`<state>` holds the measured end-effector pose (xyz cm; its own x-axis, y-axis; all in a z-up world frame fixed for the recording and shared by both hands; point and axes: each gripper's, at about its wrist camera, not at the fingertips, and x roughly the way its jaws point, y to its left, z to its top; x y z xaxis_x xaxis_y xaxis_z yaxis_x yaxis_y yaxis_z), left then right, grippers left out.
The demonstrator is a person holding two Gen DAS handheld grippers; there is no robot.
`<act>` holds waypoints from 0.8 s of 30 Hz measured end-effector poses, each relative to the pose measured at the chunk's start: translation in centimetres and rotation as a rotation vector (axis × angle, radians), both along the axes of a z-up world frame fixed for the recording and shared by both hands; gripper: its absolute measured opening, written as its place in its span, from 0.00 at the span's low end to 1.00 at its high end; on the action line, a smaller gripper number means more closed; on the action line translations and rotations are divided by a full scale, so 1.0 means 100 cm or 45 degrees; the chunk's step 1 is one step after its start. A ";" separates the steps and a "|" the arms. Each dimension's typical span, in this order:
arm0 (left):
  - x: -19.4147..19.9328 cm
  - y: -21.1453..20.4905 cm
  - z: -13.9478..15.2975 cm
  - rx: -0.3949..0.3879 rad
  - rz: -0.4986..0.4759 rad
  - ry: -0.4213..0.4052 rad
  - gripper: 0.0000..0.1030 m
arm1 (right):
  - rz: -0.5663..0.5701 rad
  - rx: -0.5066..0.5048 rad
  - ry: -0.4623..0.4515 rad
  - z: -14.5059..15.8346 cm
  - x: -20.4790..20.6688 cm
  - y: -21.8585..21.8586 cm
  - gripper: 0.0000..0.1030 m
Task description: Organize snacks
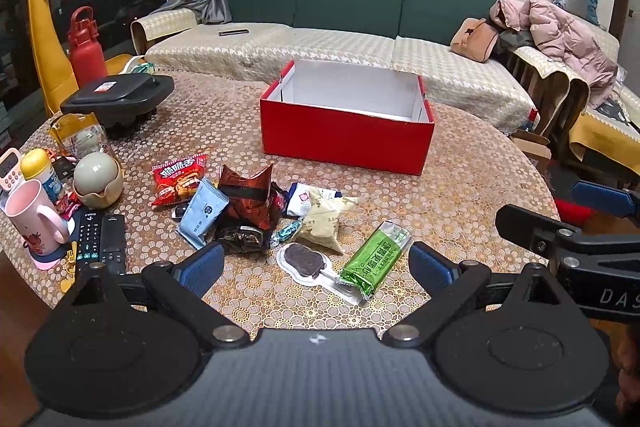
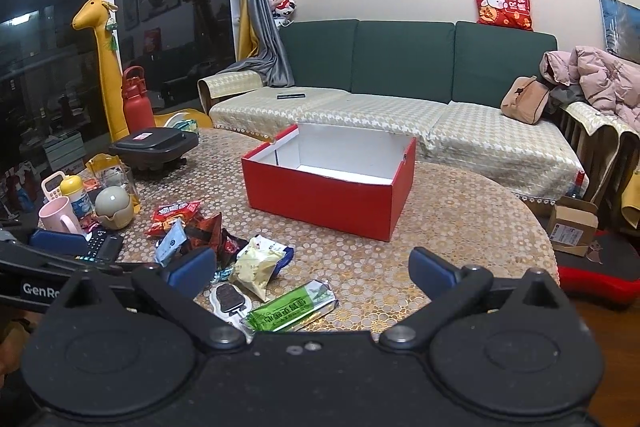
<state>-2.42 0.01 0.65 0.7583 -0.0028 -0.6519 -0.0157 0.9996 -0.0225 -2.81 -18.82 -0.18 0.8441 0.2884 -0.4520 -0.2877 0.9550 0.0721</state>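
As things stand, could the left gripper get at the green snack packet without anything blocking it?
Probably yes: the left gripper is open, and the green snack packet lies just ahead between its fingers, its top uncovered, though one end overlaps the ice-cream bar wrapper.

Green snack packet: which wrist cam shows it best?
Left wrist: the green snack packet lies whole and unobstructed between the open fingers. Right wrist shows it too, but its near end is cut off by the gripper body.

Counter: bare right of red box; snack pile and mug cluster crowd left; box top open.
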 end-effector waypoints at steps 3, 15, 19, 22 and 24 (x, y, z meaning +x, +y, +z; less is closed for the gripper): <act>-0.001 0.002 0.000 -0.009 0.001 -0.011 0.96 | -0.017 0.001 0.000 0.000 0.000 0.000 0.99; -0.002 0.006 0.002 -0.028 -0.003 -0.043 0.96 | -0.051 -0.004 0.006 -0.001 0.001 -0.002 0.99; -0.004 0.005 0.004 -0.033 -0.006 -0.055 0.96 | -0.053 -0.003 0.006 -0.001 0.001 -0.002 0.99; -0.004 0.005 0.004 -0.034 -0.008 -0.059 0.96 | -0.054 -0.002 0.006 0.000 0.001 -0.003 0.99; -0.004 0.004 0.004 -0.035 -0.009 -0.059 0.96 | -0.053 -0.002 0.006 0.000 0.001 -0.003 0.99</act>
<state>-2.82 0.46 1.06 0.7876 -0.0256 -0.6157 -0.0071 0.9987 -0.0506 -2.72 -19.13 -0.20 0.8533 0.2524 -0.4563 -0.2476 0.9662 0.0714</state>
